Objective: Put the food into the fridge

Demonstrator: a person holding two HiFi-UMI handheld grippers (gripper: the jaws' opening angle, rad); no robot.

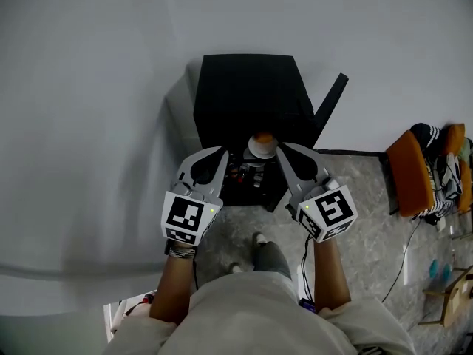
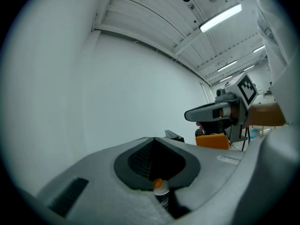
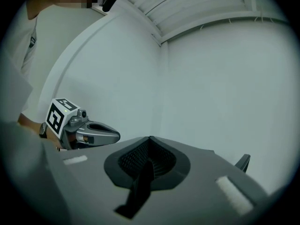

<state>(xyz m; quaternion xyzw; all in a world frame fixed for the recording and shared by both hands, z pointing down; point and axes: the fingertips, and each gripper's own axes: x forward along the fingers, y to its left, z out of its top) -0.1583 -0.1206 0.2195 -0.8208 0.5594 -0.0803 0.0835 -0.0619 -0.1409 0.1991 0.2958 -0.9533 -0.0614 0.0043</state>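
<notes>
In the open black fridge (image 1: 247, 95) stands a white-capped bottle (image 1: 260, 148).

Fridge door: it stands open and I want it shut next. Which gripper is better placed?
Right. The fridge door hangs open on the side of the right gripper, whose jaws are shut and empty; the left gripper is farther away.
</notes>
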